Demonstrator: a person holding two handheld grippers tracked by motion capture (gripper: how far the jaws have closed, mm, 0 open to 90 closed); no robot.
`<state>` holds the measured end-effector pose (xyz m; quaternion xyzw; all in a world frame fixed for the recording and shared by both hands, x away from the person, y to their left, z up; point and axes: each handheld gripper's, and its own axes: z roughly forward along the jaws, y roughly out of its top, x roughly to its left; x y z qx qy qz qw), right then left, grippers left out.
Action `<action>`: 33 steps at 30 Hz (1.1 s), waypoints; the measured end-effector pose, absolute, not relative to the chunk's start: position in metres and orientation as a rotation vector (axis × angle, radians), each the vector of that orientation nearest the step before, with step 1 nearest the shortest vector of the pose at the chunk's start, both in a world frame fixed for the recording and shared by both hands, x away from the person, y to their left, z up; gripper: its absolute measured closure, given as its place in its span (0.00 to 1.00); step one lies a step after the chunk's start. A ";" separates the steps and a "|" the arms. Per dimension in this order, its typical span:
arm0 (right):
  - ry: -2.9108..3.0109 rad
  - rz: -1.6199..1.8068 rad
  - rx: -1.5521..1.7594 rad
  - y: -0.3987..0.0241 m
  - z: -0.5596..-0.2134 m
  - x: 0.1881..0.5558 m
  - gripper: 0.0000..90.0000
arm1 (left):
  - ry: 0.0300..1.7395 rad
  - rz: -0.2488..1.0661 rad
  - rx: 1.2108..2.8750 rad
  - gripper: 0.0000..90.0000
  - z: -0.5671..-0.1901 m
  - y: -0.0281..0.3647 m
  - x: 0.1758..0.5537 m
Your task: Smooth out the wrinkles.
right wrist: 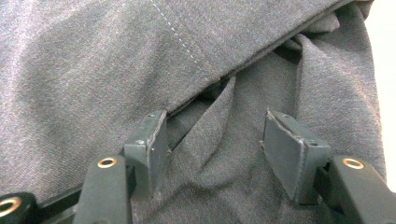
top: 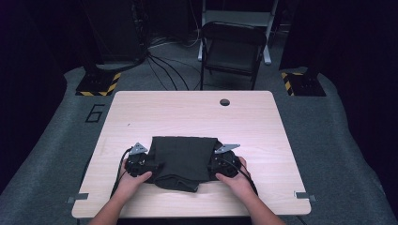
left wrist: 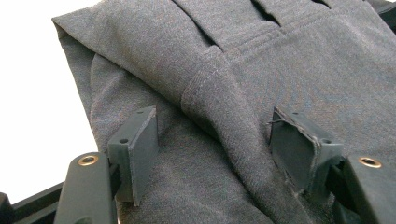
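A dark grey folded garment (top: 183, 157) lies on the light wooden table (top: 187, 112), near its front edge. My left gripper (top: 152, 165) rests at the cloth's left edge and my right gripper (top: 212, 166) at its right edge, each held by a hand. In the left gripper view the garment (left wrist: 243, 60) has a stitched fold running between the jaws of the left gripper (left wrist: 212, 121), which stands open; its pads (left wrist: 140, 144) are apart. In the right gripper view a loose pleat of the garment (right wrist: 93, 70) rises between the open jaws of the right gripper (right wrist: 215, 121), and neither pad presses on it.
A round cable hole (top: 225, 102) sits near the table's far edge. Behind the table stands a dark folding chair (top: 232, 47), with cables (top: 162, 65) on the grey floor. Bare tabletop stretches beyond the cloth and to both sides.
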<state>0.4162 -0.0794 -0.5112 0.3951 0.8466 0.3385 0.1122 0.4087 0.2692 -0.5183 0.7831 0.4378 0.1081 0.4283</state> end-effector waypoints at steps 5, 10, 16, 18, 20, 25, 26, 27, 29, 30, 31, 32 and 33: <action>2.486 1.000 1.147 -0.080 -0.511 0.417 0.44 | 1.094 0.272 1.955 0.36 -0.518 0.269 0.408; 2.497 0.987 1.142 -0.081 -0.510 0.417 0.44 | 1.103 0.273 1.949 0.36 -0.516 0.270 0.407; 2.504 0.979 1.169 -0.081 -0.507 0.416 0.44 | 1.114 0.257 1.944 0.36 -0.512 0.270 0.406; 2.504 0.979 1.155 -0.081 -0.506 0.417 0.44 | 1.114 0.261 1.944 0.36 -0.512 0.270 0.406; 2.507 0.973 1.164 -0.080 -0.504 0.416 0.44 | 1.116 0.268 1.944 0.36 -0.511 0.270 0.405; 2.520 0.972 1.144 -0.078 -0.500 0.415 0.44 | 1.112 0.254 1.931 0.38 -0.502 0.273 0.401; 2.524 0.975 1.150 -0.078 -0.498 0.415 0.44 | 1.113 0.251 1.927 0.38 -0.500 0.274 0.401; 2.525 0.978 1.140 -0.078 -0.496 0.415 0.44 | 1.112 0.264 1.923 0.38 -0.498 0.274 0.400; 2.528 0.985 1.145 -0.078 -0.493 0.414 0.44 | 1.109 0.279 1.945 0.38 -0.495 0.276 0.399; 2.532 0.987 1.147 -0.078 -0.491 0.414 0.44 | 1.112 0.293 1.939 0.38 -0.493 0.276 0.398; 2.527 0.997 1.137 -0.078 -0.489 0.413 0.44 | 1.113 0.285 1.938 0.38 -0.491 0.277 0.397; 2.528 0.999 1.133 -0.078 -0.488 0.413 0.44 | 1.115 0.288 1.931 0.38 -0.490 0.278 0.397; 2.533 0.997 1.134 -0.079 -0.485 0.411 0.44 | 1.115 0.288 1.922 0.38 -0.488 0.278 0.396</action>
